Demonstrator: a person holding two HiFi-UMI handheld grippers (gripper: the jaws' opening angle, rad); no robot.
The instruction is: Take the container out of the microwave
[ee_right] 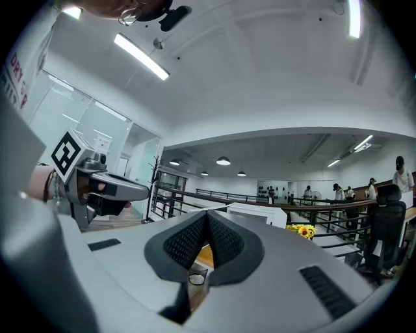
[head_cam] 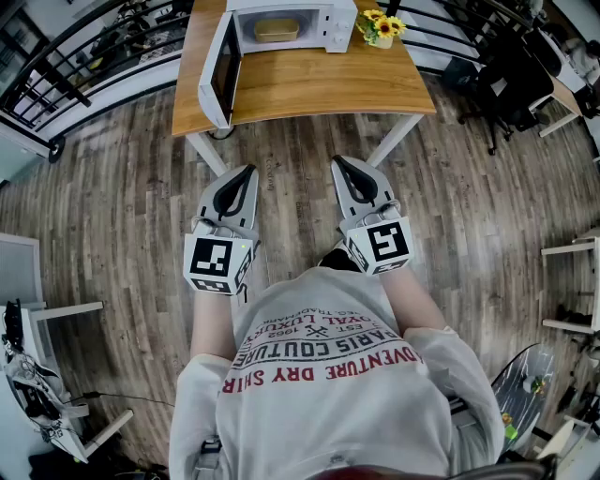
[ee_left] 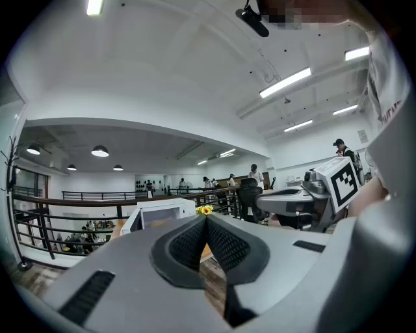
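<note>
We hold left gripper point(head_cam: 248, 173) and right gripper point(head_cam: 339, 165) side by side, well short of table point(head_cam: 328, 89); jaws of both pressed together, empty. Container point(head_cam: 277, 29) sits inside microwave point(head_cam: 339, 26) at table's far edge, well apart from grippers; door point(head_cam: 221, 80) swung open.

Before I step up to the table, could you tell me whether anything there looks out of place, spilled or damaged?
Nothing stands out. The microwave sits on the table with its door swung open, the container rests level inside, and the pot of sunflowers stands upright beside it. No spill shows on the wood.
</note>
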